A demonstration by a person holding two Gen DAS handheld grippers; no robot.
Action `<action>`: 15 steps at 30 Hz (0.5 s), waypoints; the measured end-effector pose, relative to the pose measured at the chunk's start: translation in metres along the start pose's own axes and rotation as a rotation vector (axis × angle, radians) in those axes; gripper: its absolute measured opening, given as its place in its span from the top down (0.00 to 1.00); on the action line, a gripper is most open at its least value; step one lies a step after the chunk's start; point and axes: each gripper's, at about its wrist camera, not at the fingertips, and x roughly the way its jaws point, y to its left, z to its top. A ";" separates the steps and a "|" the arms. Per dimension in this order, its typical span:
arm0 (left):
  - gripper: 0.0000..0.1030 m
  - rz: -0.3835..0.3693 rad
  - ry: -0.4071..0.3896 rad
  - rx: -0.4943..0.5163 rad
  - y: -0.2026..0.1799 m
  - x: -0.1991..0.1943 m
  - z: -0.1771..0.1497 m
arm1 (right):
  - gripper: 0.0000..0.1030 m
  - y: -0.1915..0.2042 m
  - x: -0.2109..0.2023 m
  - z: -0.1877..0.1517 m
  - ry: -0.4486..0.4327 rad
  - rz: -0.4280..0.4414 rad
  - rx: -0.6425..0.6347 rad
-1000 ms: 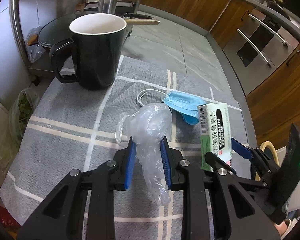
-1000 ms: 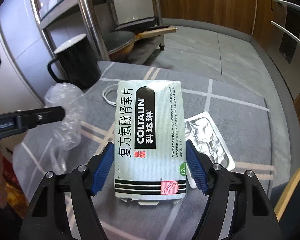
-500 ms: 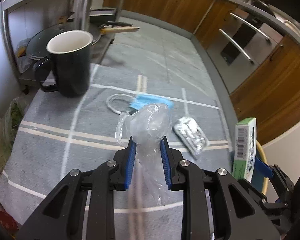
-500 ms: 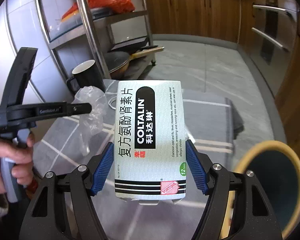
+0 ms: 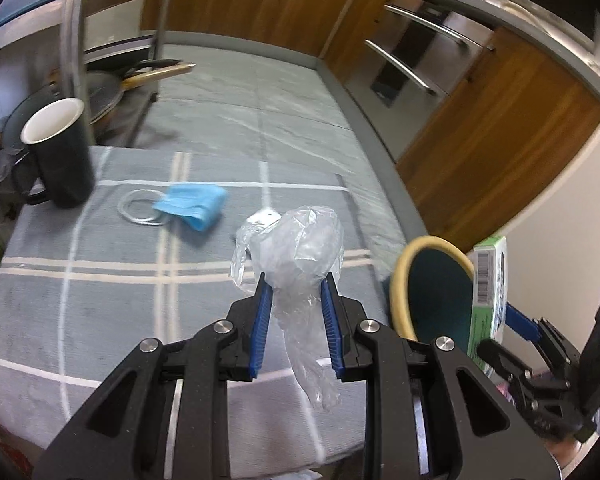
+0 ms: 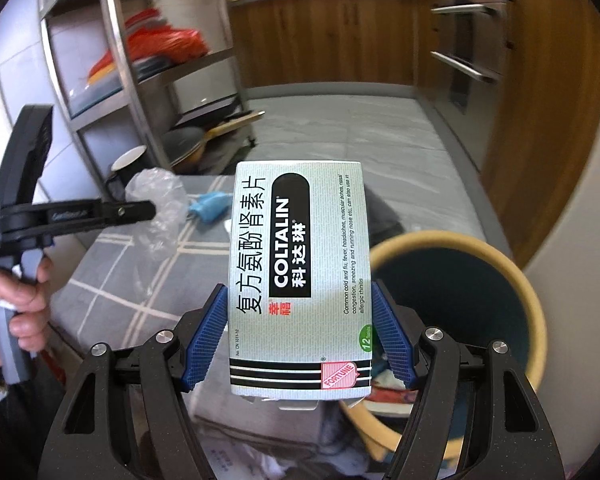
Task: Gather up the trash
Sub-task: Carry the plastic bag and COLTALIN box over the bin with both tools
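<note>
- Trash rides in both grippers: our left gripper point(image 5: 296, 320) pinches the crumpled plastic bag point(image 5: 300, 248) at frame centre
- Our right gripper point(image 6: 300, 336) clamps the medicine box point(image 6: 298, 280) by its edges, bin point(image 6: 500, 264) at lower right
- The limp bag may cling to the pads on release
- The box may hit the rim if dropped early
- Face mask point(image 5: 192, 204) remains on the worktop point(image 5: 100, 320), upper left

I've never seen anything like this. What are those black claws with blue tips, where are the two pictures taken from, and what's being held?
No robot: a person holds a hand-held gripper in each hand, each carrying a camera looking along its fingers. The left hand-held gripper pinches a crumpled clear plastic bag. The right hand-held gripper grips a medicine box, near a yellow-rimmed bin. On the checked cloth lie a blue face mask and a black mug.
</note>
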 end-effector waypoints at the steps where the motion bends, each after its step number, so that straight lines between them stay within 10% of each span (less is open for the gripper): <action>1: 0.77 -0.014 0.001 0.013 -0.008 0.001 -0.001 | 0.30 -0.005 -0.004 -0.002 -0.009 -0.009 0.015; 15: 0.77 -0.181 0.034 0.170 -0.108 0.026 -0.019 | 0.30 -0.074 -0.042 -0.032 -0.064 -0.086 0.160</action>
